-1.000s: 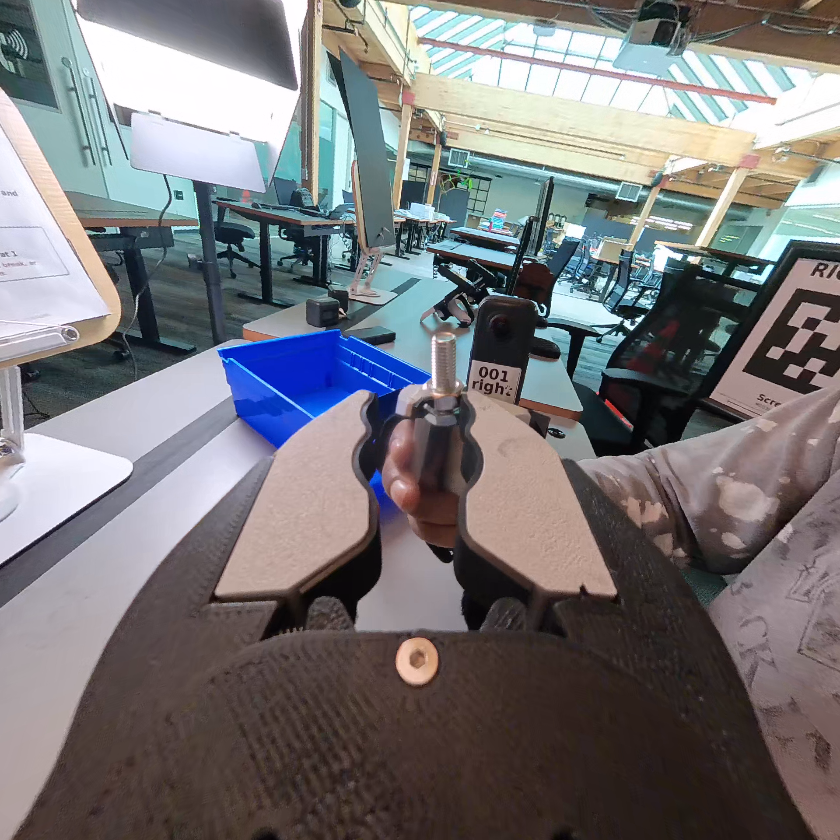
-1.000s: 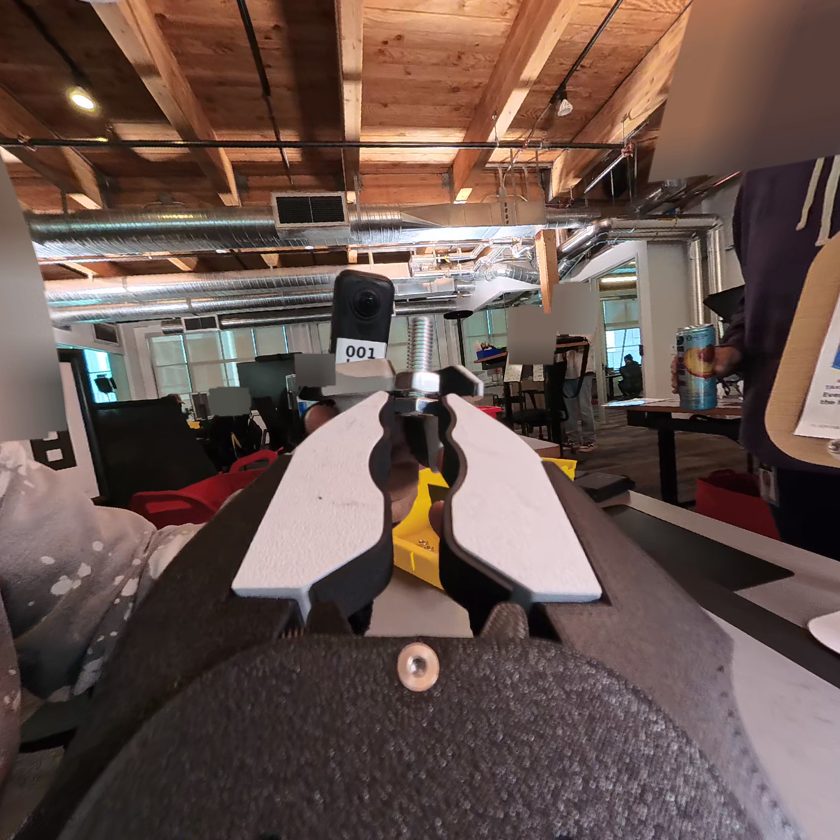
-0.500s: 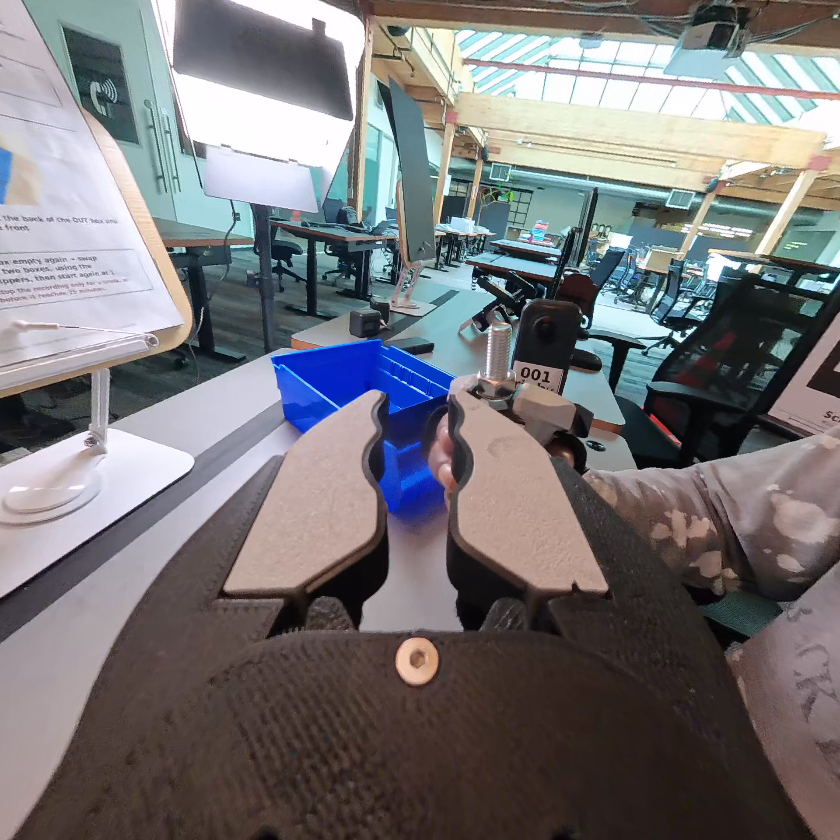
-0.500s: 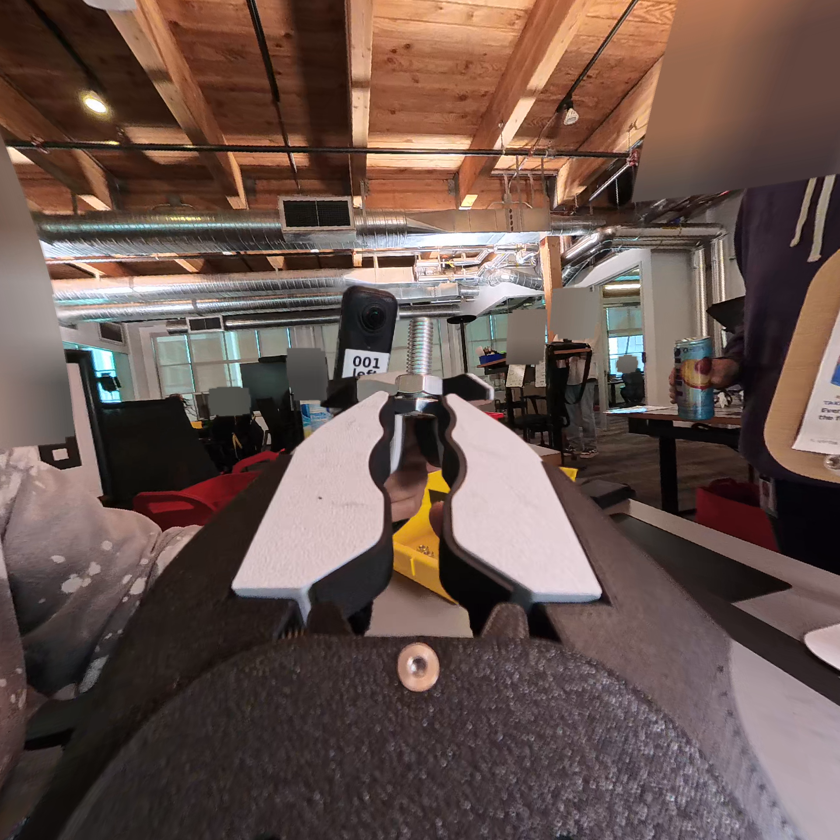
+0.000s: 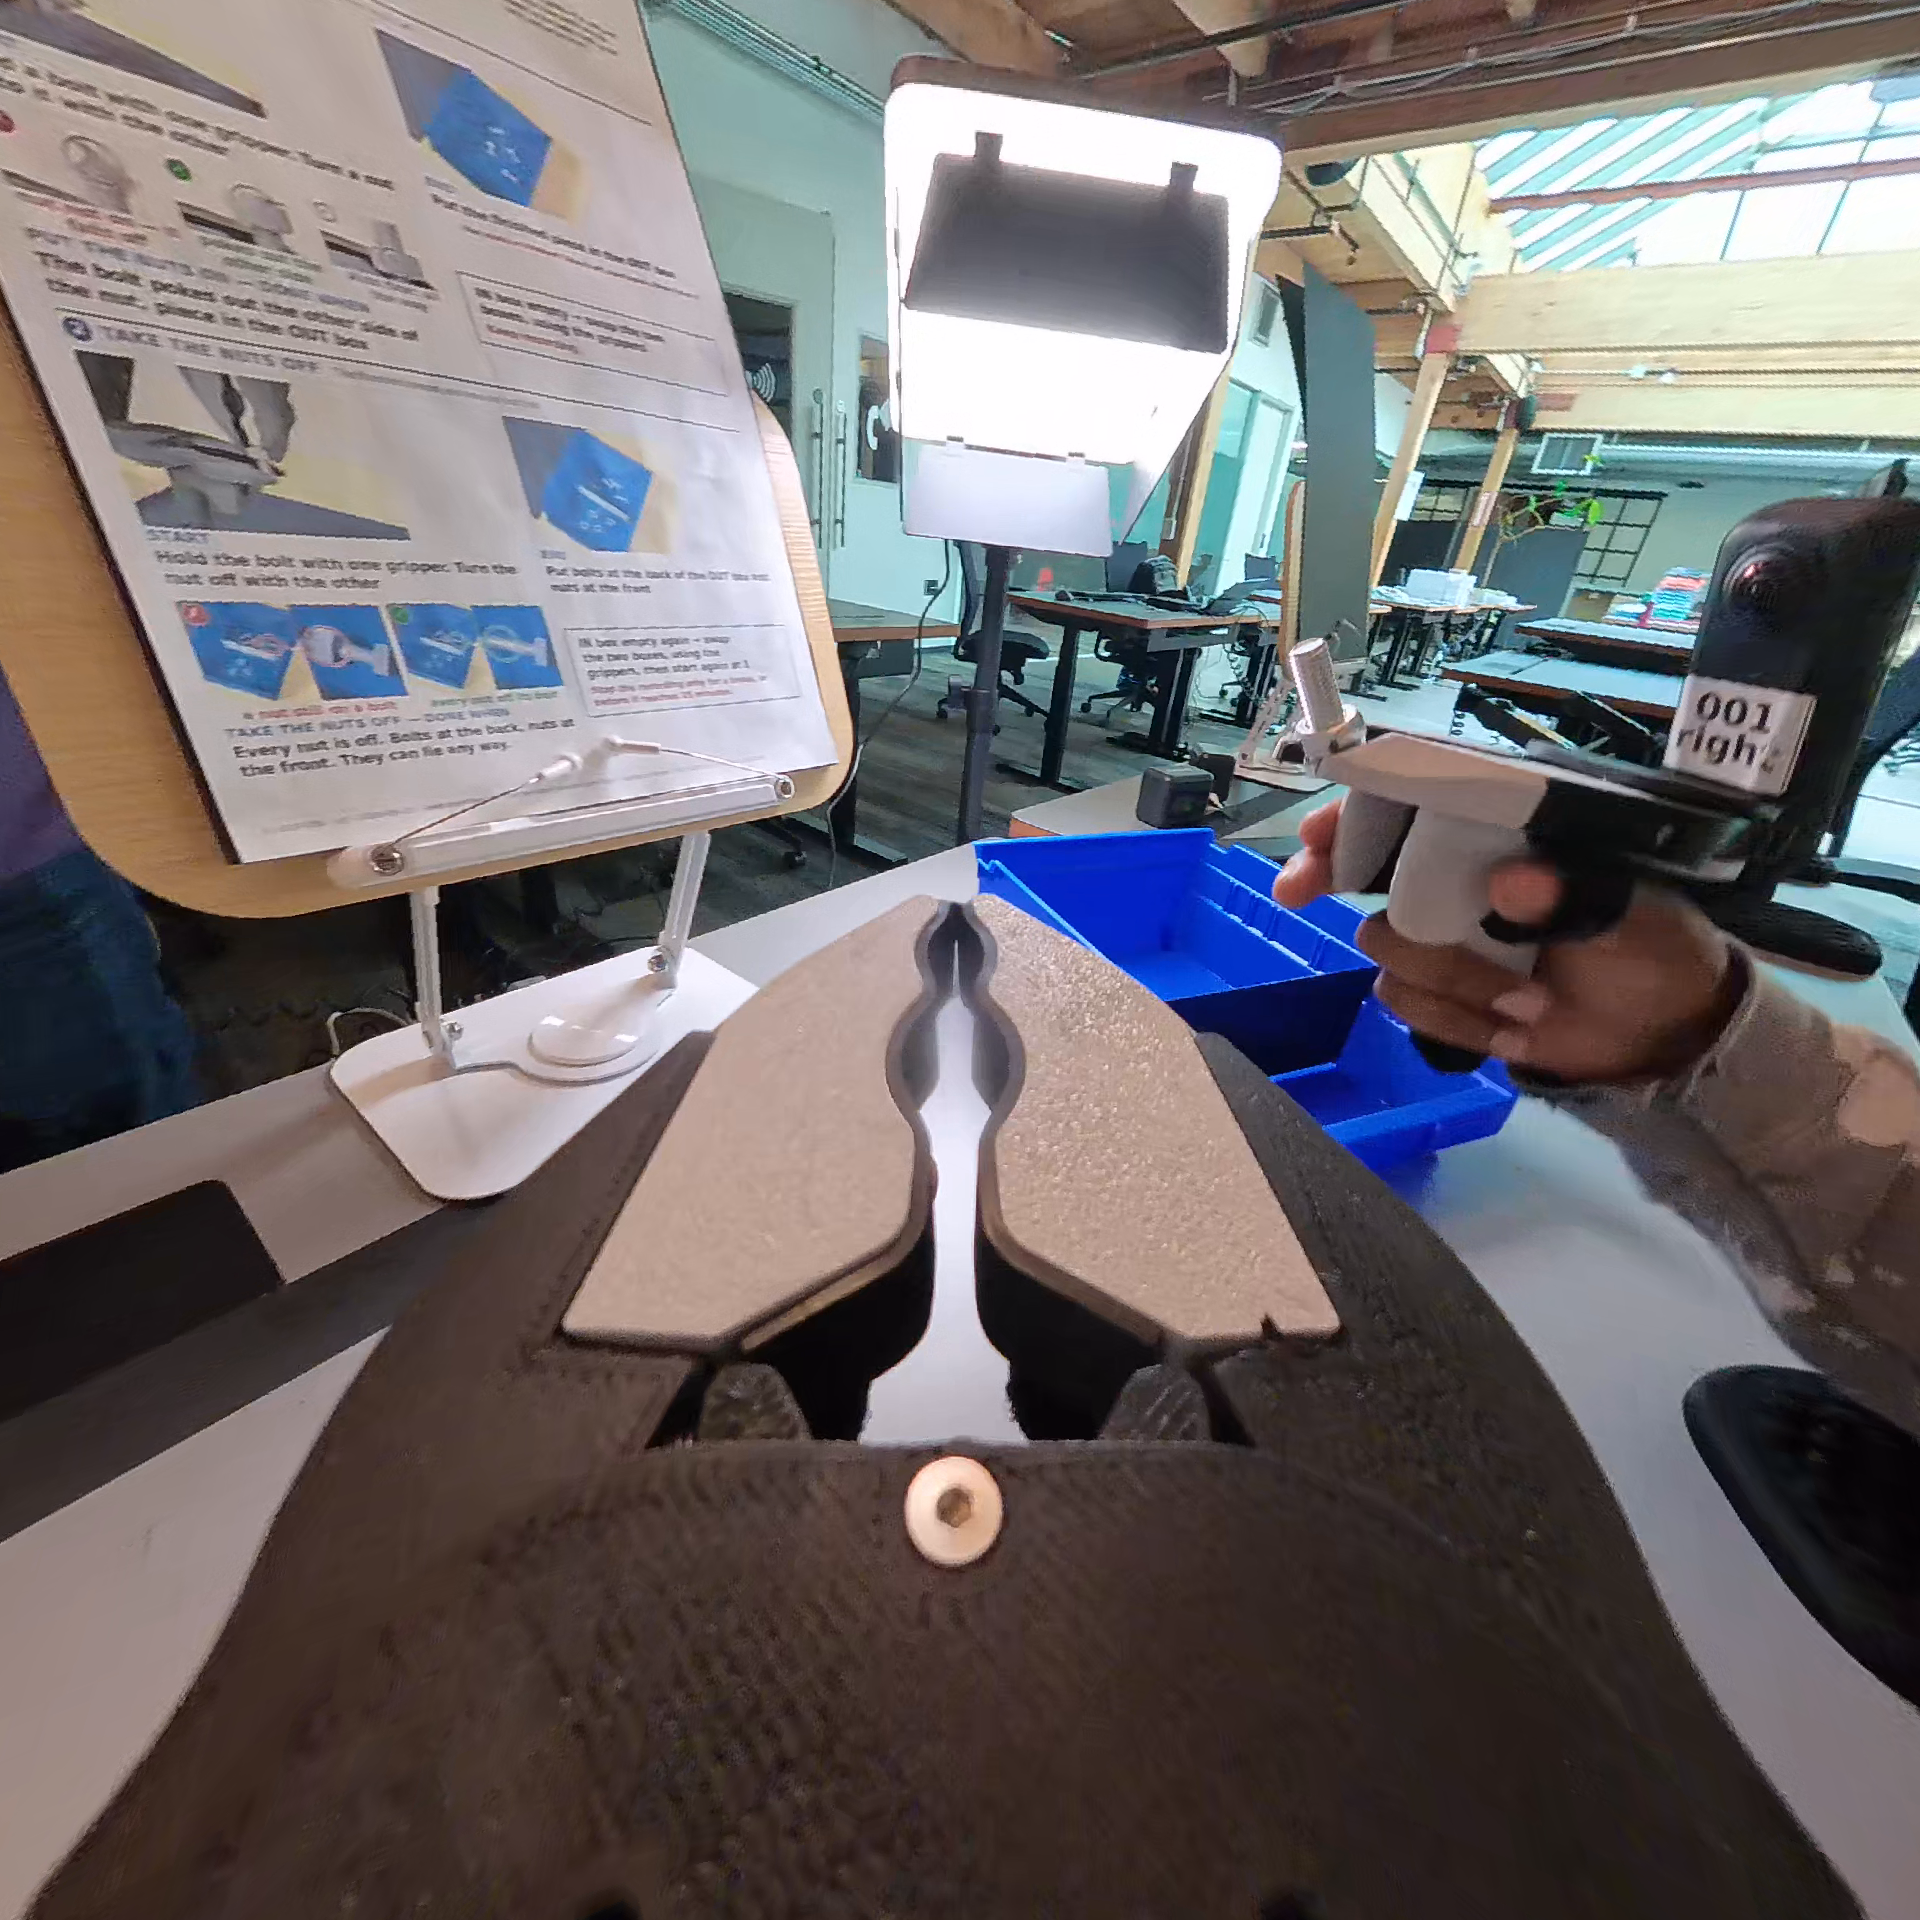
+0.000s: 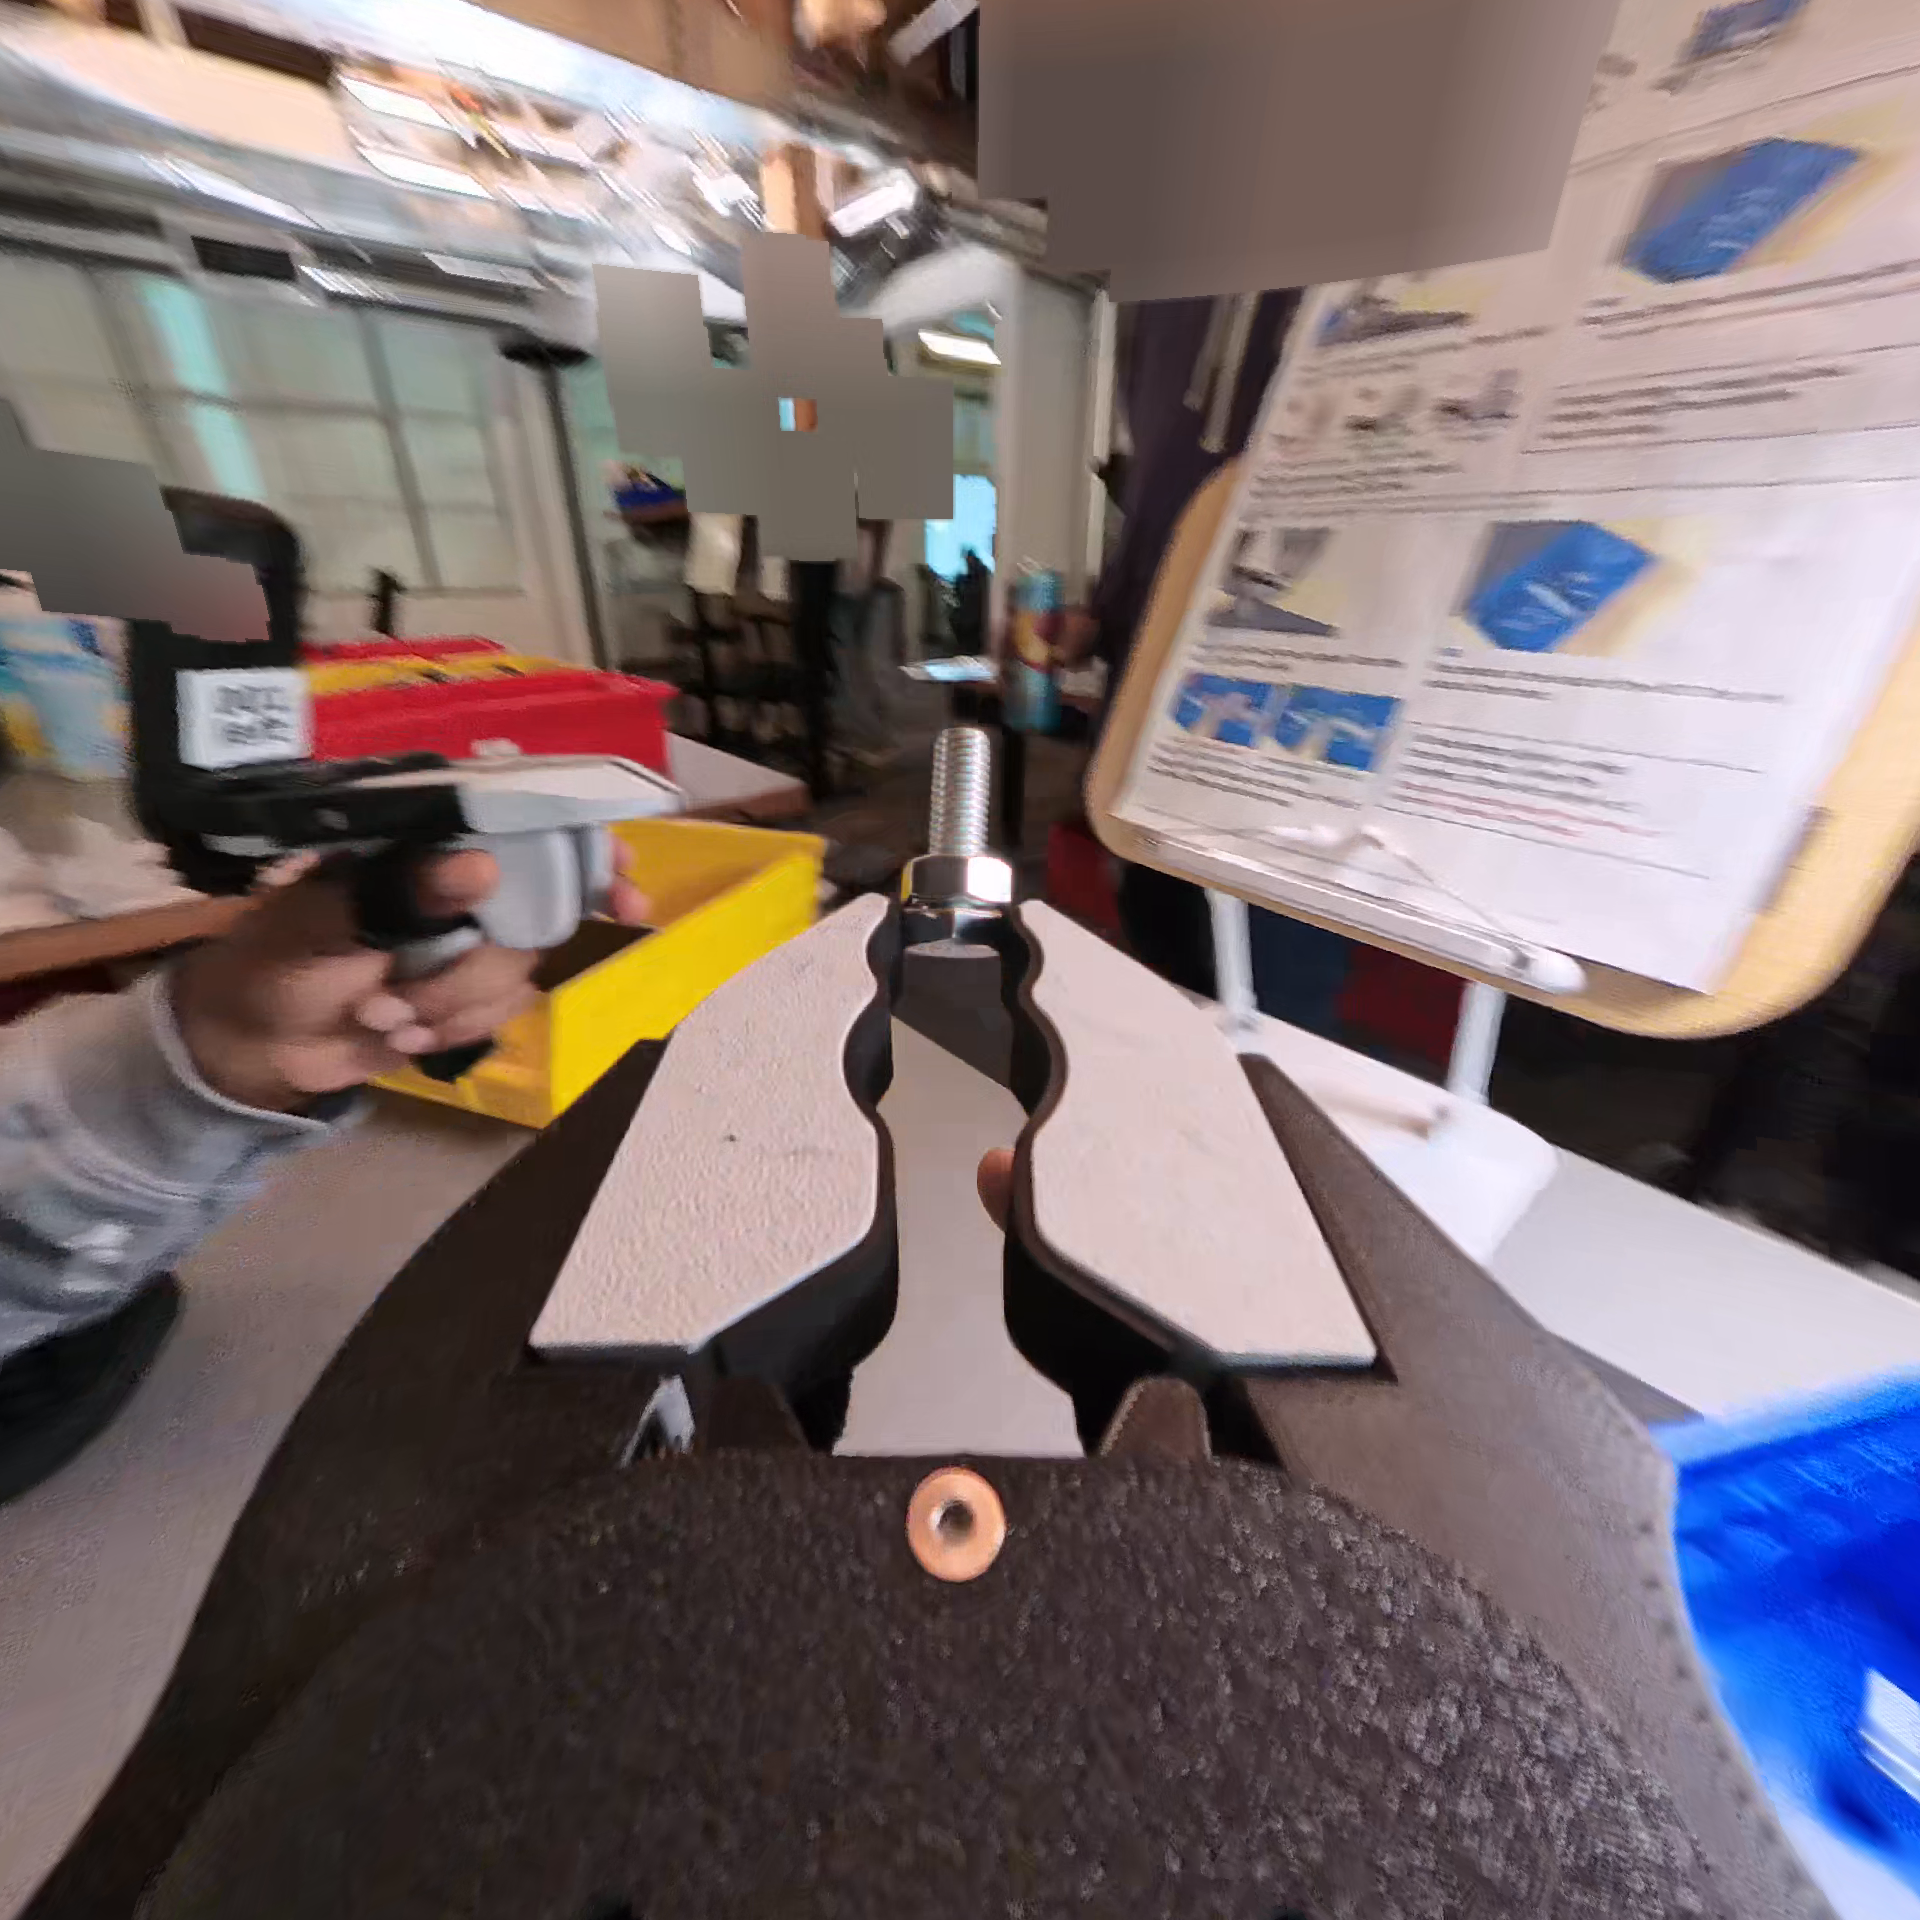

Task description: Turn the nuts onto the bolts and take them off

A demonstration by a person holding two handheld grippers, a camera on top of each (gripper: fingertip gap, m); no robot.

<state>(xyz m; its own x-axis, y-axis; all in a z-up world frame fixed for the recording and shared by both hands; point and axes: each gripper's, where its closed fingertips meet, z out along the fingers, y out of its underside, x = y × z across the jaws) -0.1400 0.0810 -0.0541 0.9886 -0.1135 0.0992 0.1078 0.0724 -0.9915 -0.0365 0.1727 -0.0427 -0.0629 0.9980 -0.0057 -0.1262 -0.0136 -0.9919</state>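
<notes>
My right gripper [image 6: 956,920] is shut on a silver bolt [image 6: 961,779] that stands upright from its fingertips. A hex nut [image 6: 956,883] sits on the thread just above the fingers. In the left wrist view the right gripper [image 5: 1340,753] is at the right, above the blue bin, and holds the bolt [image 5: 1311,681] tilted up. My left gripper [image 5: 961,920] is shut and empty, its fingers almost touching, well apart from the bolt. It also shows in the right wrist view [image 6: 634,790], at the left over the yellow bin.
A blue bin [image 5: 1091,847] stands on the grey table [image 5: 1558,1299] below the right gripper. A yellow bin [image 6: 686,956] lies to the left. An instruction board on a white stand [image 5: 416,416] is at the table's far side. A light panel [image 5: 1060,312] stands behind. About 15 cm separates my left fingertips from my right.
My left gripper let go of the nut and bolt, swung away to the left and closed empty. My right gripper kept the bolt and turned toward the instruction board.
</notes>
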